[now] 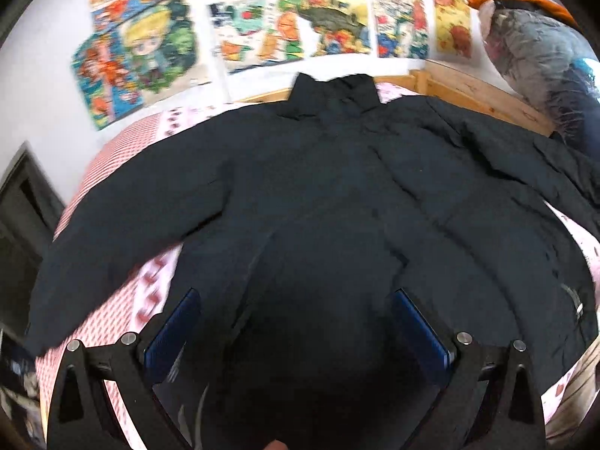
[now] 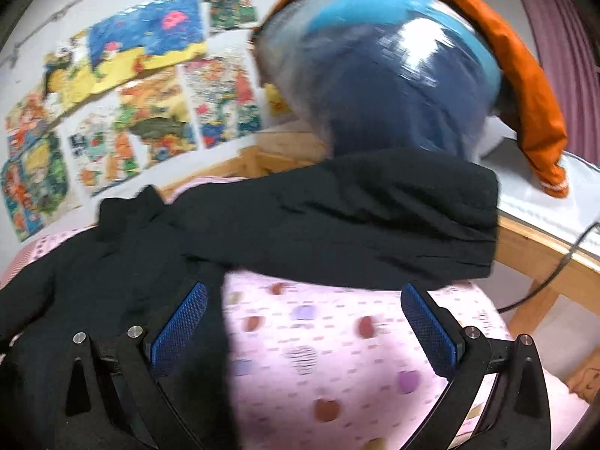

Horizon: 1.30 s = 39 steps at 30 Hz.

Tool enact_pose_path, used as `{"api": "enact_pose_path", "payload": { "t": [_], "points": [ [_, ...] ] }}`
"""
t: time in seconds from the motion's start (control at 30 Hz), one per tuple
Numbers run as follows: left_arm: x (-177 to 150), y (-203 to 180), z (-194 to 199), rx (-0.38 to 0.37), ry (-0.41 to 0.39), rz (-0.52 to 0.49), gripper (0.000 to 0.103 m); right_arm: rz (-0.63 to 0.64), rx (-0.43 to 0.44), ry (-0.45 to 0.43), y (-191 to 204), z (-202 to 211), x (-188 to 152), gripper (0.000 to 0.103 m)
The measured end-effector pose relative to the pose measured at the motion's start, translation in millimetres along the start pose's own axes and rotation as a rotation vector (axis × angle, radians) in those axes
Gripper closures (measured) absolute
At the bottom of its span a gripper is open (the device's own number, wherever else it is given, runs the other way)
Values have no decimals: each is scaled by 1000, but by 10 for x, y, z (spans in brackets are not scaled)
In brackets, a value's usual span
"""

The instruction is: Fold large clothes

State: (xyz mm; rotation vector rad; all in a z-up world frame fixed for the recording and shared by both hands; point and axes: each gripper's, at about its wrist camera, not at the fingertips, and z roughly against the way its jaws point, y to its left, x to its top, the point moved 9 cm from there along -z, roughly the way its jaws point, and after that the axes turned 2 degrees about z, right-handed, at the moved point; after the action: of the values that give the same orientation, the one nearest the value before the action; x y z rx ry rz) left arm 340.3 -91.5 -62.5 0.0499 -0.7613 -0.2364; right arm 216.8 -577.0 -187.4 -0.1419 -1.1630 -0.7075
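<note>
A large black jacket (image 1: 318, 187) lies spread flat on a pink patterned bedsheet (image 1: 123, 311), collar toward the wall and both sleeves stretched out sideways. My left gripper (image 1: 296, 296) is open above the jacket's lower hem, its blue pads apart with nothing between them. In the right wrist view the jacket's right sleeve (image 2: 356, 217) runs across the bed toward the wooden frame. My right gripper (image 2: 303, 292) is open just short of that sleeve, over bare pink sheet (image 2: 318, 356), with the jacket body (image 2: 93, 281) to its left.
Colourful cartoon posters (image 1: 262, 22) cover the wall behind the bed. A wooden bed frame (image 2: 543, 251) borders the far side. A bulky plastic-wrapped blue bundle (image 2: 382, 75) with an orange cloth (image 2: 525, 86) over it sits beyond the sleeve. A dark cable (image 2: 555, 270) hangs by the frame.
</note>
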Motion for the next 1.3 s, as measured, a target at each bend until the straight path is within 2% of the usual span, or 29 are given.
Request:
{"api": "enact_pose_path", "payload": {
  "t": [0.07, 0.17, 0.4, 0.5, 0.63, 0.73, 0.77, 0.8, 0.87, 0.9, 1.0, 1.13, 1.23, 1.3],
  "points": [
    [157, -138, -123, -53, 26, -16, 0, -64, -50, 25, -202, -114, -53, 1],
    [410, -367, -298, -129, 40, -16, 0, -190, -82, 39, -504, -254, -144, 1],
    [1011, -1154, -783, -215, -20, -101, 0, -407, -64, 32, -978, -570, -288, 1],
    [1193, -1477, -972, -264, -27, -114, 0, -490, -30, -8, -1051, -672, -320, 1],
    [1304, -1854, -1354, -289, 17, -124, 0, -566, 5, -60, -1076, -754, -294, 1],
    [1235, -2002, -1656, -305, 96, -126, 0, -613, 31, -84, -1019, -830, -255, 3],
    [1177, -2041, -1764, -309, 135, -124, 0, -619, 37, -94, -1004, -840, -246, 13],
    [1110, -2065, -1864, -309, 175, -123, 0, -623, 38, -99, -1013, -829, -254, 35],
    [946, -2092, -2047, -303, 259, -124, 0, -645, 3, -85, -1000, -847, -282, 53],
    [883, -2083, -2108, -304, 287, -115, 0, -657, 0, -81, -1031, -807, -320, 58],
    [854, -2075, -2151, -333, 293, -86, 0, -709, 48, -79, -989, -804, -325, 77],
    [912, -2008, -2048, -333, 272, -65, 0, -631, 64, -132, -788, -584, -142, 86],
    [1015, -1842, -1854, -371, 234, -9, 0, -471, 78, -199, -456, -356, 175, 87],
    [1077, -1699, -1714, -390, 207, 24, 0, -338, 116, -247, -86, -198, 445, 87]
  ]
}}
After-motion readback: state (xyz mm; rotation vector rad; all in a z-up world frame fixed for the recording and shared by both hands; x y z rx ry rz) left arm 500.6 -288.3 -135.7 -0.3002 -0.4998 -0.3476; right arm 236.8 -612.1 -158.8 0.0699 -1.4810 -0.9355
